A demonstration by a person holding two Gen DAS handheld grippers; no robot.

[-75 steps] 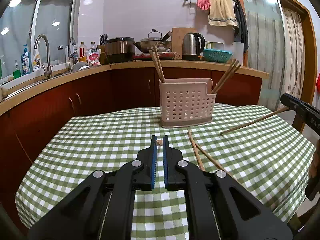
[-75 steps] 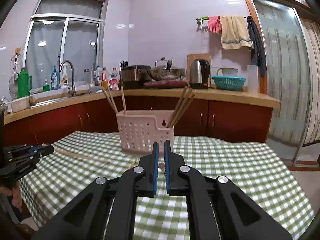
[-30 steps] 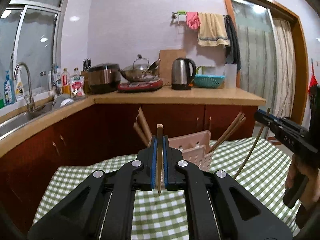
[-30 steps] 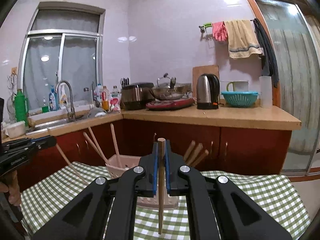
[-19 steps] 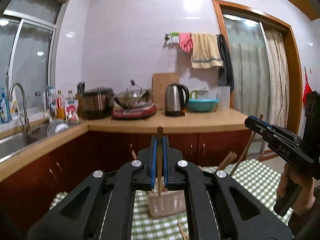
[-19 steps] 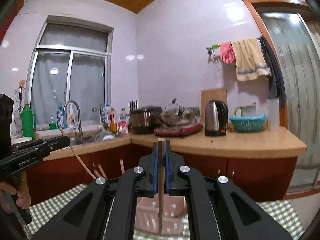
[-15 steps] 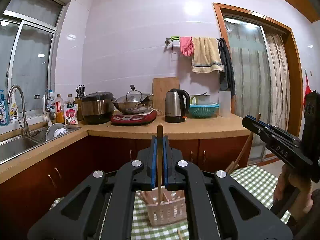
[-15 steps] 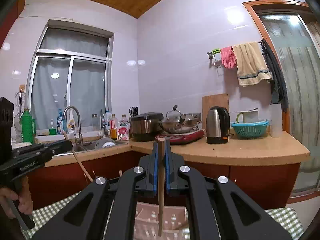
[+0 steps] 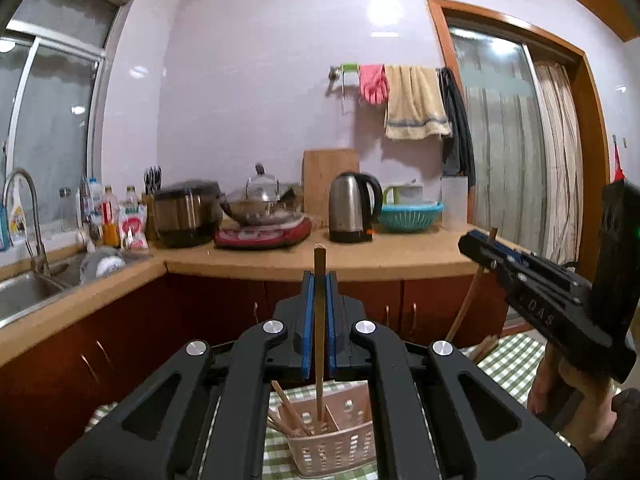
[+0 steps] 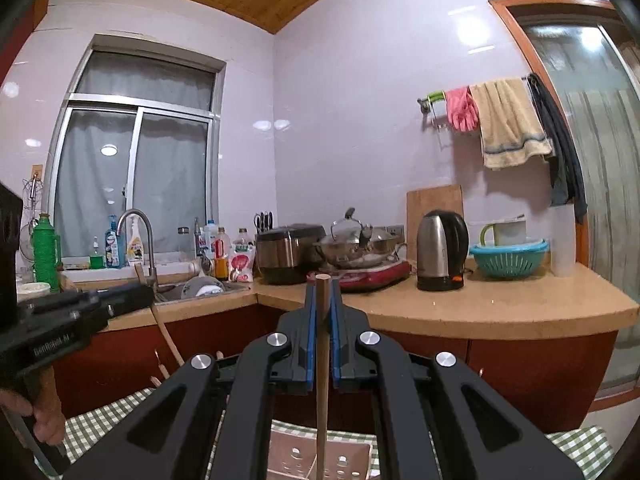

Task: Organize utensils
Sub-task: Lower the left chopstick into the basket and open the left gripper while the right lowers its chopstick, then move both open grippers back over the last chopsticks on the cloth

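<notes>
While both grippers hang over the checked table (image 9: 516,364), each clamps one upright chopstick.
Left gripper (image 9: 319,280) lowers its chopstick (image 9: 319,344) tip into the basket (image 9: 336,440); right gripper (image 10: 322,292) holds its chopstick (image 10: 322,376) above it.

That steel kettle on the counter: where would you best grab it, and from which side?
By the black handle arching down the kettle's right side, coming in from the right. The rounded steel body looks wide and slick for two narrow fingers, while the handle is slim and stands clear of it. Both grippers are full now, each shut on a chopstick.
</notes>
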